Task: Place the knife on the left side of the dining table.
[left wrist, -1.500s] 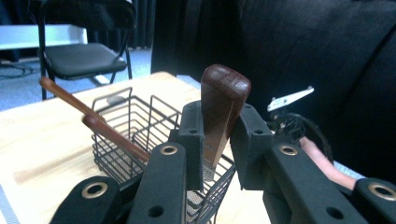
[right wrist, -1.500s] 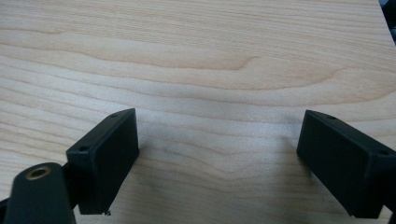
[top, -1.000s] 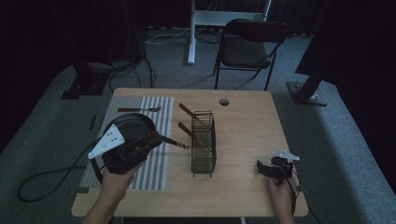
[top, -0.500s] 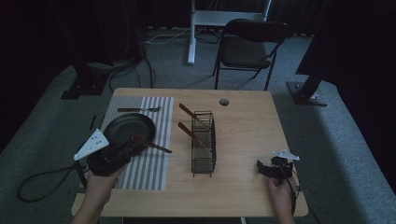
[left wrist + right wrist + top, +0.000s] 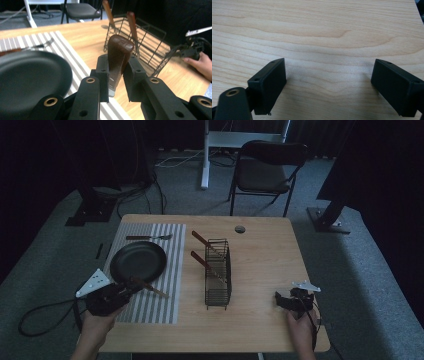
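My left gripper point(image 5: 125, 289) is at the table's front left, over the striped mat point(image 5: 165, 270), shut on a wooden-handled knife point(image 5: 150, 289) that points right toward the rack. In the left gripper view the brown handle point(image 5: 119, 53) stands pinched between the jaws of the left gripper point(image 5: 117, 68), bare metal showing below. A black plate point(image 5: 137, 261) lies on the mat just behind that gripper. A fork point(image 5: 148, 237) lies at the mat's far edge. My right gripper point(image 5: 286, 299) rests at the front right, open, its jaws wide over bare wood in the right gripper point(image 5: 329, 85) view.
A black wire rack point(image 5: 218, 275) stands mid-table with two wooden-handled utensils point(image 5: 201, 241) leaning out of it to the left. The table top point(image 5: 265, 265) has a round cable hole point(image 5: 240, 229) at the back. A chair point(image 5: 265, 175) stands beyond the table.
My left gripper has moved left and down with the knife in it, from over the plate to the mat's front edge, uncovering the plate. The right gripper has stayed put.
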`<state>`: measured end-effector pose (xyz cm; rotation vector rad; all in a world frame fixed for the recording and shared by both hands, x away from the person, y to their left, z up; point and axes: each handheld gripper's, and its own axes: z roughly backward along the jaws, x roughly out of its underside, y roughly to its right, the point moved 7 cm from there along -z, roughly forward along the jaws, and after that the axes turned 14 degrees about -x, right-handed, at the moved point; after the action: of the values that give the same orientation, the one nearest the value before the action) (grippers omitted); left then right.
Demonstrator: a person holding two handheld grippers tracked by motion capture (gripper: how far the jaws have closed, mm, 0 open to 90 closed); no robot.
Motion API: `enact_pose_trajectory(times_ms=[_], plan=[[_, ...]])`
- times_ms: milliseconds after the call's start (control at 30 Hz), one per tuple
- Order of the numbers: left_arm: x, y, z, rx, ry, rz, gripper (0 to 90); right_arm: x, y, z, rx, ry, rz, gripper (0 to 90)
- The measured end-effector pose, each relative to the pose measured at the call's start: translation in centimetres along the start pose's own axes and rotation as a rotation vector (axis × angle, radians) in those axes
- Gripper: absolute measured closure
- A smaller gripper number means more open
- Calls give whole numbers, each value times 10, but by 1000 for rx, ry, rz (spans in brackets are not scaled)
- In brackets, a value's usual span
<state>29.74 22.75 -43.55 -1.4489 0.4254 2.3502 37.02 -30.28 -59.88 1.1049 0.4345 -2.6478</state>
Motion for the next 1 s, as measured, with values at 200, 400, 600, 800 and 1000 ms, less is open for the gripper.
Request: enact_pose_trajectory(times_ms=[200, 400, 600, 800, 1000], plan=[[12, -9, -2, 29, -12, 38, 763, 0, 0, 0, 0, 0, 0, 118], [24, -17, -14, 52, -39, 63, 763, 0, 0, 0, 0, -1, 0, 118], [28, -19, -16, 64, -42, 72, 763, 0, 0, 0, 0, 0, 0, 118], [30, -26, -15, 57, -61, 104, 752, 0, 0, 0, 0, 0, 0, 118], [38, -37, -13, 25, -75, 138, 743, 0, 0, 0, 0, 0, 0, 118]])
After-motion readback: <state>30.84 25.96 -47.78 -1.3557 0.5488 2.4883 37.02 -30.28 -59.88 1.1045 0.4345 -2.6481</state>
